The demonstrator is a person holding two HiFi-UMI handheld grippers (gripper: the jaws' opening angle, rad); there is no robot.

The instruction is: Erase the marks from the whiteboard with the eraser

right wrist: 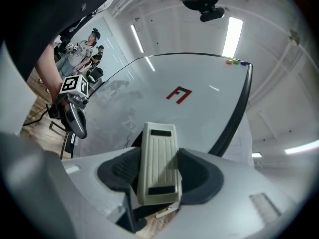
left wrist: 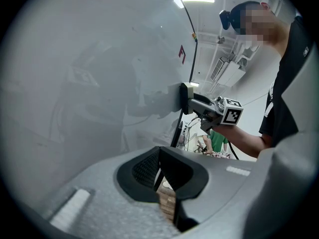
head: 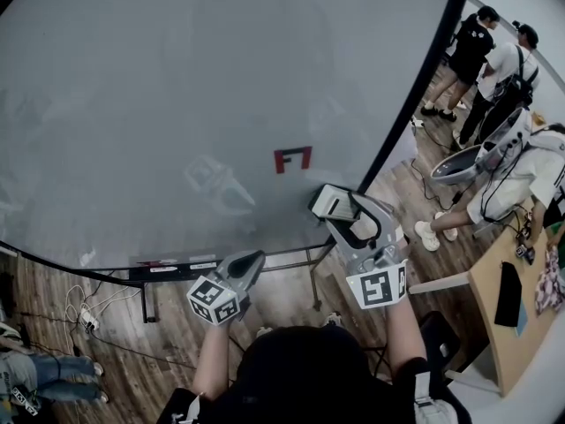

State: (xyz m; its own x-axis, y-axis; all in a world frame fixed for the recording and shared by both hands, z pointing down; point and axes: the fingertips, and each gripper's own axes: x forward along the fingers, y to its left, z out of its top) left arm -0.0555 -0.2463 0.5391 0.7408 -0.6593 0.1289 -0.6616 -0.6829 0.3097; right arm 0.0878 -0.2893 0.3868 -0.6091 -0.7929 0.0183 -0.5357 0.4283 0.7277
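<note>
Head view: a large whiteboard [head: 177, 104] fills the frame, with one red mark [head: 292, 159] right of centre. Just below it, the right hand-held gripper [head: 342, 212] clamps a cream eraser [head: 330, 201] by its long sides, and the eraser's face seems to be against the board. Right gripper view shows the ribbed plastic back between its jaws. The eraser looks light and stiff-backed, probably with a soft wiping face. The side grip suits it, though smooth plastic could twist under pressure. The left hand-held gripper [head: 251, 261], lower centre, has its jaws together on nothing.
</note>
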